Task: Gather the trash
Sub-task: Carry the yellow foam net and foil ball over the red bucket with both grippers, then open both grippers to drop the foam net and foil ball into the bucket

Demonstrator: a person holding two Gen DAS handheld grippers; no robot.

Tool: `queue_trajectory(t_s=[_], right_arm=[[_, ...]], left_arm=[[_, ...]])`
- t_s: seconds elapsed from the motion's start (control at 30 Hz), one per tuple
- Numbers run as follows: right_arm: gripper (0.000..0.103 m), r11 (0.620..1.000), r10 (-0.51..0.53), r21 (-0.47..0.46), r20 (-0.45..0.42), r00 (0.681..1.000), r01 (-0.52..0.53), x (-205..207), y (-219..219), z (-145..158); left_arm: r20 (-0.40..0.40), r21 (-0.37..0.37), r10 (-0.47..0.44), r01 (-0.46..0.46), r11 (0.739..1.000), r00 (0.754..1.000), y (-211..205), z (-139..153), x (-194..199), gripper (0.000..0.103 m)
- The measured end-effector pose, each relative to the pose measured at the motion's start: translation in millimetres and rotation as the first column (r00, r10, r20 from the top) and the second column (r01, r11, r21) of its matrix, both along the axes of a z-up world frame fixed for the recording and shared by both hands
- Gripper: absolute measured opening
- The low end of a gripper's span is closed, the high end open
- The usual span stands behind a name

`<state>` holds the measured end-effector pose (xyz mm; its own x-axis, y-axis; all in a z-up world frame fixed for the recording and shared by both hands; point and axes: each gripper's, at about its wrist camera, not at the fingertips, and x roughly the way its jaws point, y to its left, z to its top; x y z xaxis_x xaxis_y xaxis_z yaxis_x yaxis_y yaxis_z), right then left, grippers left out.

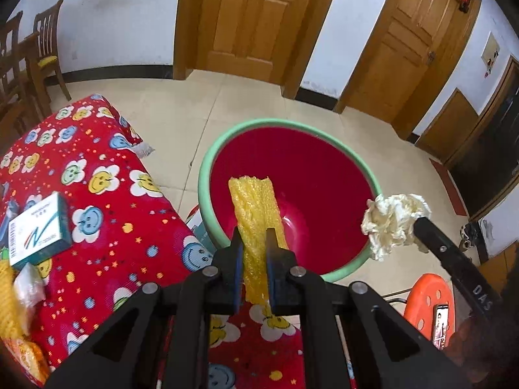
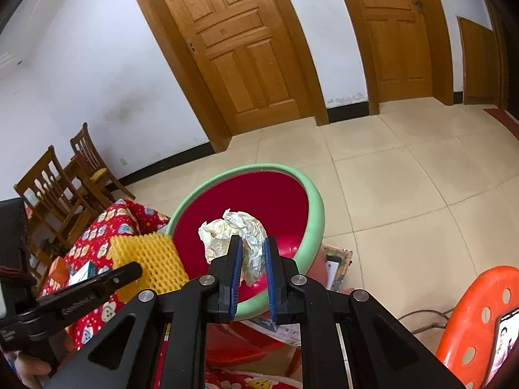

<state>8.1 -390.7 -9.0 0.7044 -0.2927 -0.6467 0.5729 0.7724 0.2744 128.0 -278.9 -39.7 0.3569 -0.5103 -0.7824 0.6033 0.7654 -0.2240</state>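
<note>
Left wrist view: the left gripper (image 1: 254,238) has its jaws pinched on a yellow foam net (image 1: 256,214), a long strip that runs up between the blue-lined fingers and hangs over the inside of a red basin (image 1: 324,175) with a pale green rim. The basin stands beside a table covered by a red smiley-flower cloth (image 1: 107,194). On the cloth, at the left, lie a white and green carton (image 1: 39,230), a clear plastic wrapper (image 1: 27,283) and, at the picture's edge, an orange packet (image 1: 27,356). At the right the right gripper (image 1: 418,223) enters, its tip closed on a crumpled paper ball (image 1: 392,223) held above the basin's rim. An orange perforated stool (image 1: 428,295) carries a phone (image 1: 441,325). Two wooden doors (image 1: 256,19) and wooden chairs (image 1: 45,42) line the far wall

Right wrist view: the right gripper (image 2: 253,253) pinches the crumpled paper ball (image 2: 233,236) between its jaws, over the red basin (image 2: 259,194). At the left the left gripper (image 2: 129,270) holds the yellow foam net (image 2: 149,259), seen here broadside as a honeycomb sheet just beside the basin's rim, above the red smiley-flower cloth (image 2: 94,236). The white and green carton (image 2: 82,272) and the orange packet (image 2: 58,267) lie on the cloth behind it. The orange perforated stool (image 2: 470,317) with the phone (image 2: 506,334) stands at the lower right; printed papers (image 2: 337,265) lie on the tiled floor (image 2: 405,178) beside the basin
</note>
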Motion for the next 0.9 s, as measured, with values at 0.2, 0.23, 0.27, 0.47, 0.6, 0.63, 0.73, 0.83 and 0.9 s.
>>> queue_trajectory(t_s=[0.2, 0.23, 0.27, 0.47, 0.6, 0.63, 0.73, 0.83, 0.9], right_arm=[[0.014, 1.0, -0.003, 0.009, -0.008, 1.0, 0.003, 5.8, -7.0, -5.9], [0.014, 1.0, -0.003, 0.009, -0.01, 1.0, 0.003, 7.6, -7.5, -6.1], [0.014, 1.0, -0.002, 0.011, -0.009, 1.0, 0.002, 9.9, -9.3, -7.1], [0.018, 1.0, 0.008, 0.03, -0.008, 1.0, -0.008, 18.7, -13.4, -10.5], [0.024, 0.999, 0.007, 0.035, -0.004, 1.0, -0.007, 20.4, -16.0, -11.4], [0.029, 1.0, 0.002, 0.03, -0.001, 1.0, -0.002, 20.0, -15.7, -10.8], [0.03, 1.0, -0.003, 0.019, 0.007, 1.0, 0.003, 18.2, -13.8, -8.1], [0.031, 1.0, -0.003, 0.026, 0.012, 1.0, 0.003, 16.3, -12.1, -5.1], [0.033, 1.0, 0.0, 0.028, 0.018, 1.0, -0.001, 14.4, -9.5, -2.1]], left_arm=[[-0.002, 0.021, -0.003, 0.003, 1.0, 1.0, -9.3, -9.4, 3.4, 0.011], [0.0, 0.023, -0.003, 0.003, 1.0, 1.0, -10.2, -10.0, 3.6, 0.011], [-0.001, 0.025, -0.005, 0.005, 1.0, 1.0, -11.1, -10.4, 4.5, 0.011], [-0.004, 0.023, 0.008, -0.008, 1.0, 1.0, -13.4, -8.1, 5.3, 0.045], [0.009, 0.033, 0.023, -0.024, 0.999, 1.0, -10.7, -4.1, 4.6, 0.053], [0.013, 0.035, 0.029, -0.029, 0.999, 1.0, -9.5, -2.8, 4.9, 0.055], [0.034, 0.045, 0.044, -0.046, 0.998, 0.998, -2.7, 1.2, 0.9, 0.058], [0.047, 0.042, 0.057, -0.059, 0.997, 0.997, 6.5, 6.1, -0.6, 0.062], [0.054, 0.034, 0.07, -0.072, 0.997, 0.996, 12.6, 11.5, -2.9, 0.064]])
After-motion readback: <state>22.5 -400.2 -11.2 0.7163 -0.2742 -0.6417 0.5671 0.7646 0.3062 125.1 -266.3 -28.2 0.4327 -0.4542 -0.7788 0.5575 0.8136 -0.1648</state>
